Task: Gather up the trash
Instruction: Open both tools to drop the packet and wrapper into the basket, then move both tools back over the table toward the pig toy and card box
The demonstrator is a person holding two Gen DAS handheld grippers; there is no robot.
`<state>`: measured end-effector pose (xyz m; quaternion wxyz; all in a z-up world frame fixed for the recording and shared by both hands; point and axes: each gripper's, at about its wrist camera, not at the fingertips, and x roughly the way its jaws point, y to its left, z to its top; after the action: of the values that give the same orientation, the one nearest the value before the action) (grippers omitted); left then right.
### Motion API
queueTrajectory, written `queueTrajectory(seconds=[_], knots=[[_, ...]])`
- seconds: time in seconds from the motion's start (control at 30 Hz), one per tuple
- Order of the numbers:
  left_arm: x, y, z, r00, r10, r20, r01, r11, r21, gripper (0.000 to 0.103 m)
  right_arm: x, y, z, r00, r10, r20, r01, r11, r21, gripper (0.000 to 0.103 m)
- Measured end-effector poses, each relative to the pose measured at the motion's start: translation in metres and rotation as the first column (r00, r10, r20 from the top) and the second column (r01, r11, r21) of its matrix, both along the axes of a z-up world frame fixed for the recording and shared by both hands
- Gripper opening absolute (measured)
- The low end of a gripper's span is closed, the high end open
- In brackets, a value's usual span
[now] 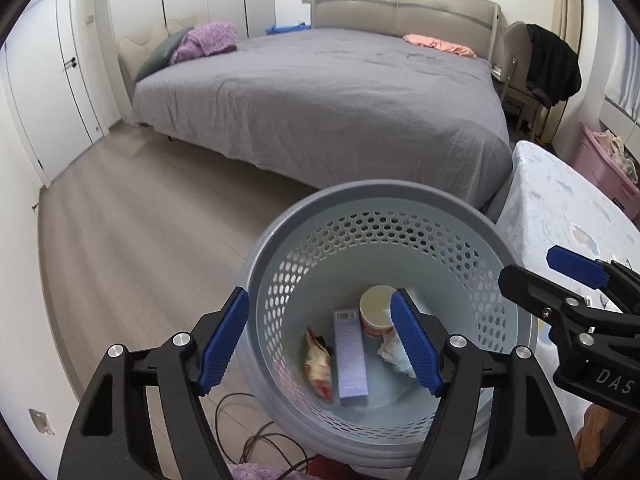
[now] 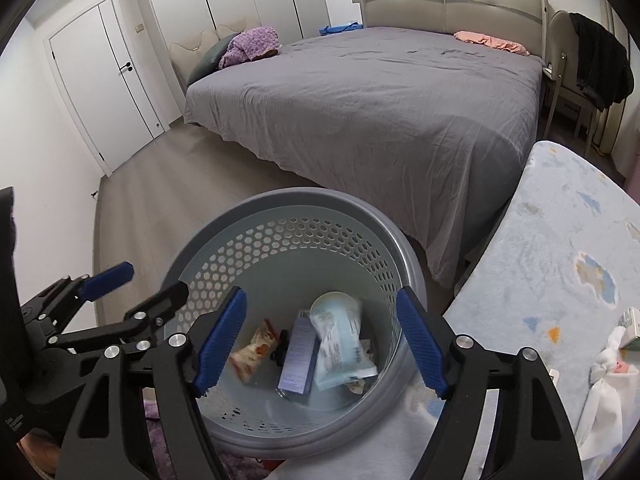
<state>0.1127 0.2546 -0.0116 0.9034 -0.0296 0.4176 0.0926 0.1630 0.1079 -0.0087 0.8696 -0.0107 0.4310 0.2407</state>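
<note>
The perforated grey waste basket (image 1: 384, 216) stands on the floor (image 1: 132, 240) beside the bed (image 1: 320, 112), holding a lilac box (image 1: 351, 356), a cup (image 1: 376, 312) and what looks like a pale packet (image 2: 340, 340). Above it, left hand-held gripper (image 1: 320, 340) and right hand-held gripper (image 2: 320, 340) both gape empty.

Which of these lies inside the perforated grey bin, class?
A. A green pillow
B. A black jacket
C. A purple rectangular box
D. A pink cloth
C: the purple box lies on the floor of the bin beside a snack wrapper; the other items sit on or near the bed.
</note>
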Motion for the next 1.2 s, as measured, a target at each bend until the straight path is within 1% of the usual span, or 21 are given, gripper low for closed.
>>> queueTrajectory(seconds=[0.53,0.73,0.93,1.2], knots=[[-0.003,0.002,0.004,1.0,0.018,0.003,-0.018,1.0,-0.002,0.072,-0.008,-0.008,-0.002,1.0,-0.027,-0.005,0.027,1.0,0.002,0.074],[-0.01,-0.001,0.009,1.0,0.023,0.017,-0.023,1.0,0.01,0.074,-0.017,-0.015,0.002,0.999,-0.044,0.003,0.044,0.999,0.004,0.074],[-0.02,-0.009,0.018,0.999,0.018,0.033,-0.019,1.0,0.015,0.076,-0.03,-0.027,0.011,0.997,-0.07,0.022,0.07,0.998,0.005,0.074],[-0.036,-0.031,0.031,0.998,-0.015,0.061,0.014,1.0,0.017,0.079,-0.057,-0.054,0.021,0.992,-0.117,0.048,0.117,0.993,0.006,0.074]])
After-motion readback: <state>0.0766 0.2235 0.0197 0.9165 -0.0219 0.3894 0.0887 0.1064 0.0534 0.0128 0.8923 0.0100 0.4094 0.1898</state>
